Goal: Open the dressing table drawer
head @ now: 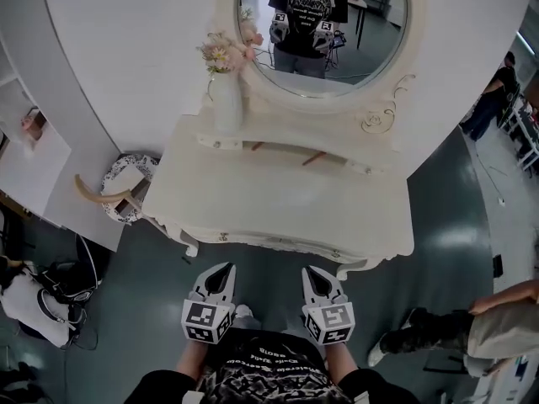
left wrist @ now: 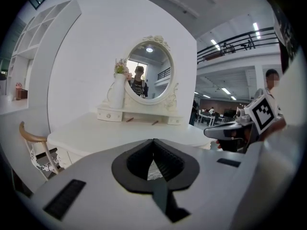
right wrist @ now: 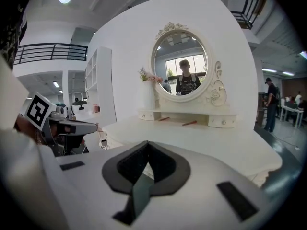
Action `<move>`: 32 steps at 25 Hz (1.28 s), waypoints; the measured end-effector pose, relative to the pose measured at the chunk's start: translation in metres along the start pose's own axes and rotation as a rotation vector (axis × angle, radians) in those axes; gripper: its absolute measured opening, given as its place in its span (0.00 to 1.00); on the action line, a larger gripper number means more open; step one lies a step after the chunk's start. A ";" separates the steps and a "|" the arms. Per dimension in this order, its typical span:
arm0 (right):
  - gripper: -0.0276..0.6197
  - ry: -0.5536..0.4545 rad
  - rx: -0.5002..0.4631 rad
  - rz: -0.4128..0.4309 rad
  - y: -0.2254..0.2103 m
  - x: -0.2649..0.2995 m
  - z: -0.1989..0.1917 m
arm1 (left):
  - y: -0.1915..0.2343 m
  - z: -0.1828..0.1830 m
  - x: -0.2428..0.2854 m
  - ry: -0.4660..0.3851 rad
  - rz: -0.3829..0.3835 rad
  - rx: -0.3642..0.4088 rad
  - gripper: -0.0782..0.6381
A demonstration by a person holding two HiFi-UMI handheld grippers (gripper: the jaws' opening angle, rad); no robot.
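Observation:
The cream dressing table [head: 286, 200] with its oval mirror [head: 324, 23] stands in front of me. Its drawer front [head: 278, 242] with small knobs runs along the near edge and is closed. My left gripper [head: 224, 268] and right gripper [head: 312, 273] hang side by side just short of that edge, both shut and holding nothing. In the left gripper view the jaws [left wrist: 153, 141] meet at their tips, with the tabletop [left wrist: 105, 131] beyond them. The right gripper view shows shut jaws [right wrist: 147, 143] facing the table [right wrist: 211, 138].
A white vase with flowers [head: 226, 99] stands on the table's raised shelf at the left; two brown sticks [head: 313, 157] lie below that shelf. A patterned stool with a curved wooden back [head: 125, 188] sits left of the table. A person's legs [head: 472, 326] are at the right.

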State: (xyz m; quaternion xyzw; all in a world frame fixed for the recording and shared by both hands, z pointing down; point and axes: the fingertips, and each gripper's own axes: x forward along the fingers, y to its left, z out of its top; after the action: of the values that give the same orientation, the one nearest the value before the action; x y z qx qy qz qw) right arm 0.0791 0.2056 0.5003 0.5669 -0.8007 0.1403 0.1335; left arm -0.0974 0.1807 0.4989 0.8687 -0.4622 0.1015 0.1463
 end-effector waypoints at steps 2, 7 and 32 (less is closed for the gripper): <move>0.06 -0.004 0.006 -0.010 0.004 0.009 0.003 | 0.013 0.002 0.003 0.003 -0.004 0.001 0.13; 0.06 -0.006 0.020 -0.034 0.013 0.020 0.008 | 0.040 0.008 0.009 0.001 -0.002 -0.018 0.13; 0.06 0.051 0.016 0.062 -0.038 0.116 0.042 | 0.087 0.026 0.072 0.025 0.127 -0.078 0.13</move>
State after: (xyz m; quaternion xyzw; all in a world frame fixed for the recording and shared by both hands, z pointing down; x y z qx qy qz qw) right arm 0.0757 0.0768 0.5078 0.5391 -0.8131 0.1651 0.1446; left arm -0.1292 0.0699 0.5112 0.8301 -0.5179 0.1032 0.1790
